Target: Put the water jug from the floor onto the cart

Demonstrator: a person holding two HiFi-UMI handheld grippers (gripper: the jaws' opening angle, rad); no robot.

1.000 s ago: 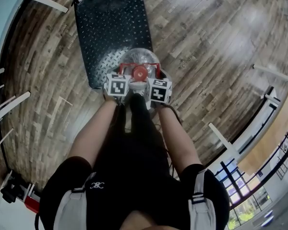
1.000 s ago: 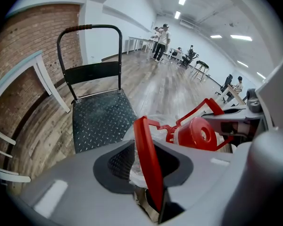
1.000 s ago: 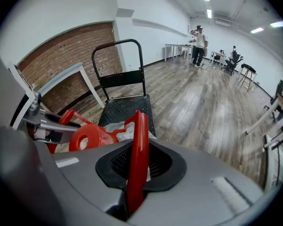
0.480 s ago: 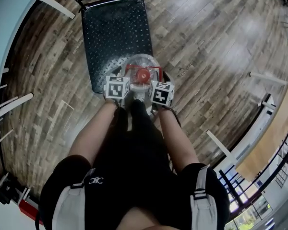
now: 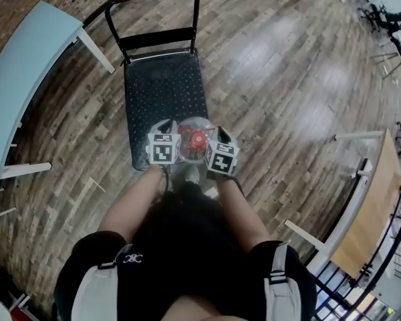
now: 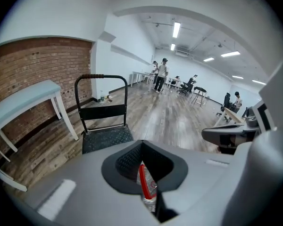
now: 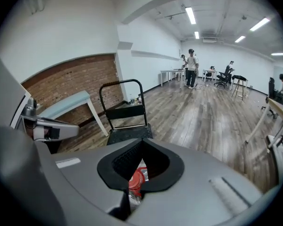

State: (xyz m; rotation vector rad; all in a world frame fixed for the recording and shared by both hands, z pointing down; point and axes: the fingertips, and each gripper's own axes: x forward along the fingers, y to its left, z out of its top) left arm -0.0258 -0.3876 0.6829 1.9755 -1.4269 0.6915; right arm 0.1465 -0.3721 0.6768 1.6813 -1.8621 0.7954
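Two grippers hold one clear water jug (image 5: 196,127) up between them, over the near right corner of the cart's (image 5: 162,89) black deck. The left gripper (image 5: 168,131) has just been closing and now pinches the jug's red handle (image 6: 142,179). The right gripper (image 5: 222,136) has also just closed, seemingly on that same handle beside the red cap (image 7: 136,178). To do this step well, keep both grips tight and level, carry the jug forward to the middle of the deck, and lower it fully before letting go.
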